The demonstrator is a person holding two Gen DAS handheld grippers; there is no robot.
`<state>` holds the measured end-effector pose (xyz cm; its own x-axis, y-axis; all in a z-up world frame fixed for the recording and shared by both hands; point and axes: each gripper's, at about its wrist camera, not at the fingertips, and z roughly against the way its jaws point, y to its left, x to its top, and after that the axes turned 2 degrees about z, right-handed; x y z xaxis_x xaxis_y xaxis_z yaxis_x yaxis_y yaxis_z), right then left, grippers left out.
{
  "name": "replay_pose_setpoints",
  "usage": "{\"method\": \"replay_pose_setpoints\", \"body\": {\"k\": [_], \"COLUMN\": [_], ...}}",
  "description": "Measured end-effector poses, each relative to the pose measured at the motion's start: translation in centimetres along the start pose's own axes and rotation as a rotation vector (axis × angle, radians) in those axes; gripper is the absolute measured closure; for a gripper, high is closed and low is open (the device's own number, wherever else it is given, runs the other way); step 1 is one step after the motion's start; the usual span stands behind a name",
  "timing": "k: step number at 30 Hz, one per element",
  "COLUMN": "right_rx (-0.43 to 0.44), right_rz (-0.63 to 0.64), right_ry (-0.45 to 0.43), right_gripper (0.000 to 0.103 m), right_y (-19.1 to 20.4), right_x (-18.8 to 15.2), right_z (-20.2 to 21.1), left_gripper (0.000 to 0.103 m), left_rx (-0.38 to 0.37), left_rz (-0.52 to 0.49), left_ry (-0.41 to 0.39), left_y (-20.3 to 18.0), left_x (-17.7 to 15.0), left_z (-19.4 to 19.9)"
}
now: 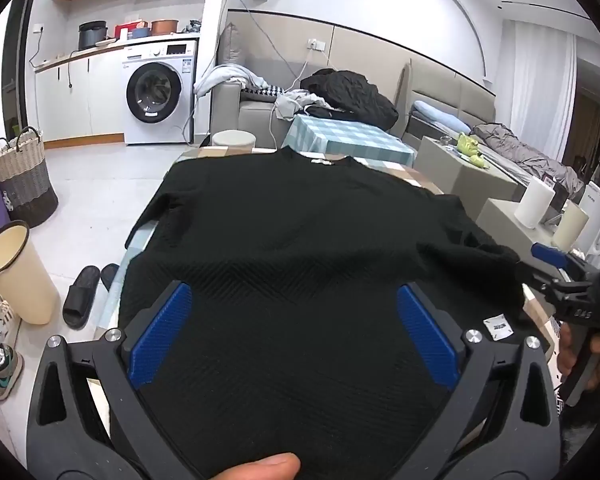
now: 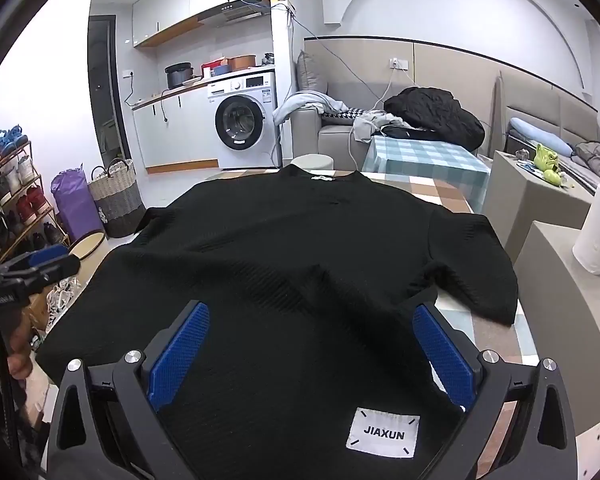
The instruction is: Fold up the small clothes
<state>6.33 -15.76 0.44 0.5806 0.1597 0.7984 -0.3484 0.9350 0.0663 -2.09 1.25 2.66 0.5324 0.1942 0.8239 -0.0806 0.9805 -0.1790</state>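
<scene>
A: Left gripper (image 1: 292,334) first. Jaws?
B: Spread wide, blue pads (image 1: 160,336) apart, nothing pinched. Tilted down over the near hem of the black shirt (image 1: 300,232). Right gripper (image 2: 312,356) same: wide apart, tilted down, cloth below and between the fingers, no grip on it.

A: Where's the shirt?
B: One shirt, spread flat on the checked table (image 2: 444,192), running straight ahead of both grippers, collar at the far end. One short sleeve out to the right of the right gripper, one to the left of the left gripper. One white JIAXUN label (image 2: 383,432) on the hem, right under the right gripper.

A: Counts, big to small.
B: One washing machine (image 2: 244,126) far ahead and left. One sofa (image 1: 256,108) ahead. One smaller checked table (image 2: 424,156) beyond the shirt. One shoe rack (image 2: 16,200) left of the right gripper. Two paper rolls (image 1: 538,204) right of the left gripper. Two black slippers (image 1: 82,296) left of it.

A: Containers?
B: One woven basket (image 1: 24,184), far left, contents not readable. One cream bin (image 1: 18,272), left of the left gripper, inside looks bare. Shoe rack holds several pairs, too small to count.

A: Hands?
B: A thumb tip (image 1: 264,470) sits behind the left gripper. The other hand (image 1: 592,356) wraps the right gripper's handle at the right edge.
</scene>
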Motion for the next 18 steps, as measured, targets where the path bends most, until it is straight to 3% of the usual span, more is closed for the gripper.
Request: {"method": "replay_pose_setpoints", "body": {"k": [7, 18], "right_rx": [-0.007, -0.012], "right_rz": [-0.008, -0.016], "right_ry": [0.001, 0.003], "right_gripper": [0.000, 0.000], "right_y": [-0.5, -0.6], "right_x": [-0.1, -0.2], "right_z": [0.0, 0.2], "left_gripper": [0.001, 0.001], "left_rx": [0.000, 0.000], "left_rz": [-0.018, -0.020], "left_ry": [-0.036, -0.018], "left_y": [-0.6, -0.3], "left_x": [0.7, 0.2], "left_z": [2.0, 2.3]}}
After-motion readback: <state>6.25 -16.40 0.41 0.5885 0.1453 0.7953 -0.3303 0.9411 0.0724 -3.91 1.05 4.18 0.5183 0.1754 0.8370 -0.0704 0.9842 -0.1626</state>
